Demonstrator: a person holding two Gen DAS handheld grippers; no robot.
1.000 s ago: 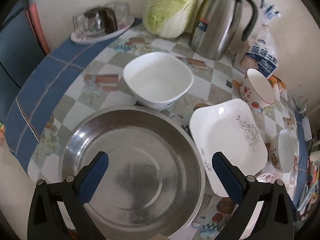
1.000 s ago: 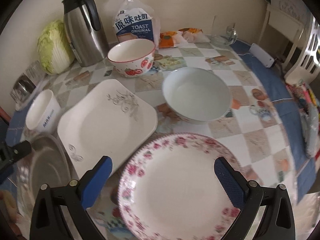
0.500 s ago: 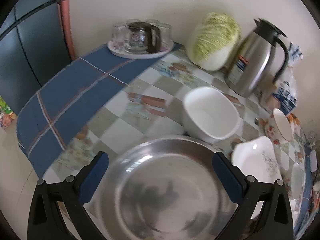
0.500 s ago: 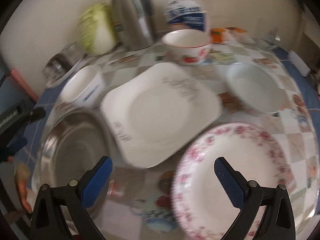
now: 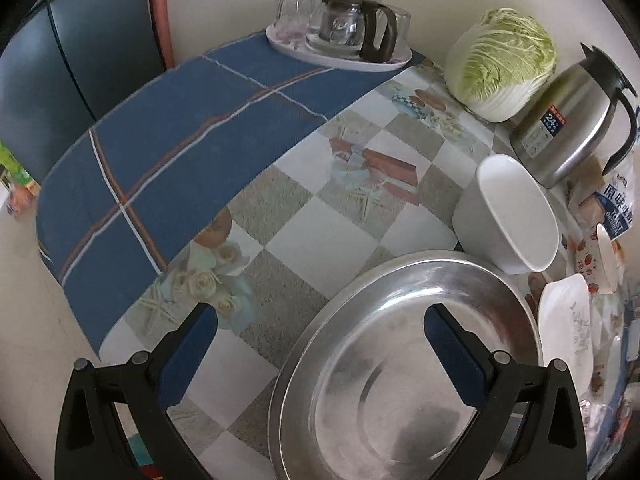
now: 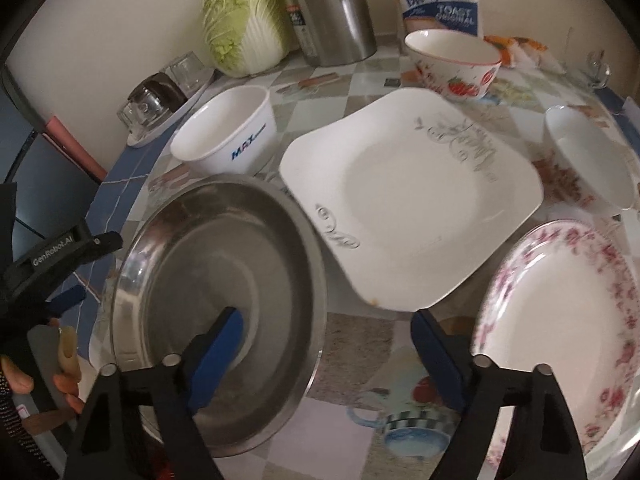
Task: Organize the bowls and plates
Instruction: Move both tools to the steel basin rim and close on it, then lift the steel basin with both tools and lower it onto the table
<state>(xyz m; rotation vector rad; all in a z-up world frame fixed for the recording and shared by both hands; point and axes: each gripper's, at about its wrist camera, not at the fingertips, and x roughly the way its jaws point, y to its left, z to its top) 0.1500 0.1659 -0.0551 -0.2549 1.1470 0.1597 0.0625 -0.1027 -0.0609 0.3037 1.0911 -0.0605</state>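
The steel basin (image 6: 216, 272) lies at the near edge of the bench (image 5: 320, 220), wide, shallow and empty, its bottom dull and smudged. The right tool (image 6: 326, 340) hangs above its right rim with the jaws apart; they have just been closing a little, and the rim lies between them, one blue pad over the basin's inside, the other over the cloth outside. Neither pad presses on anything. The left tool (image 5: 320, 344) stands wide open over the basin's left rim, one pad above the checked cloth, the other above the basin's floor, holding nothing. In the right wrist view that tool shows at the left edge, gripped by a hand (image 6: 24, 376).

Just behind the basin sits a white square bowl (image 6: 228, 136) with blue lettering. To its right lies a white square plate (image 6: 408, 200) with a grey scroll pattern, its near-left corner at the basin's rim. A round plate with pink flowers (image 6: 560, 328) lies near the right edge of the bench, a plain white bowl (image 6: 588, 156) behind it, and a strawberry-patterned bowl (image 6: 452, 60) beyond the square plate.

At the wall stand a cabbage (image 5: 500, 60), a steel jug (image 5: 572, 128), a bag of toast (image 6: 438, 4) and a tray of glassware (image 5: 340, 28).
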